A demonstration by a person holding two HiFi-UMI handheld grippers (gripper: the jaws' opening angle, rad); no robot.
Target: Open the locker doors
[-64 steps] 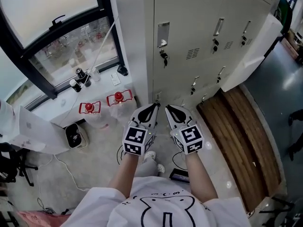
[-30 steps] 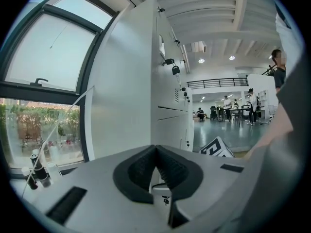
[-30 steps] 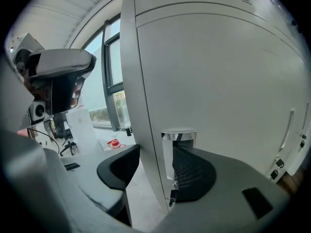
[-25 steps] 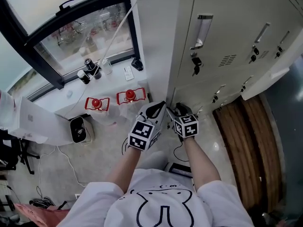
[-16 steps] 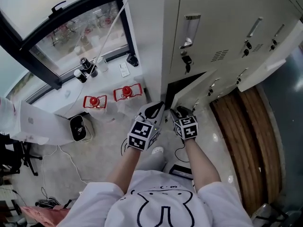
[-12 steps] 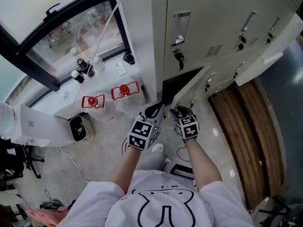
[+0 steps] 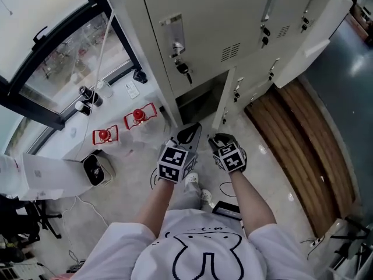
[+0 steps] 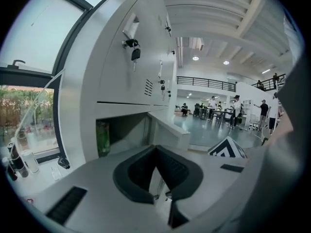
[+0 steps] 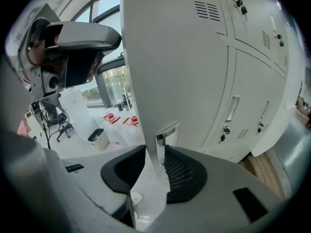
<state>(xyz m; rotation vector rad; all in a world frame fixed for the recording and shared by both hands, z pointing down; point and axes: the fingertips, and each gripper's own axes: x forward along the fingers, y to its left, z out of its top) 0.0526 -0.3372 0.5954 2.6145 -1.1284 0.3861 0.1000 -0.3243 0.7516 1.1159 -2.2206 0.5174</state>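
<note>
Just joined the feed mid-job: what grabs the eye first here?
The pale grey metal bottom locker door stands swung open, and the right gripper, whose jaws have just been closing, is clamped on its edge beside the recessed handle. The left gripper hangs next to it, shut and empty. Below the dark-framed window at left sit red-capped clear jugs.

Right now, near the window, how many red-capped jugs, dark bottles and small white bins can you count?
Red-capped jugs: 2
Dark bottles: 2
Small white bin: 1
Total: 5
</note>
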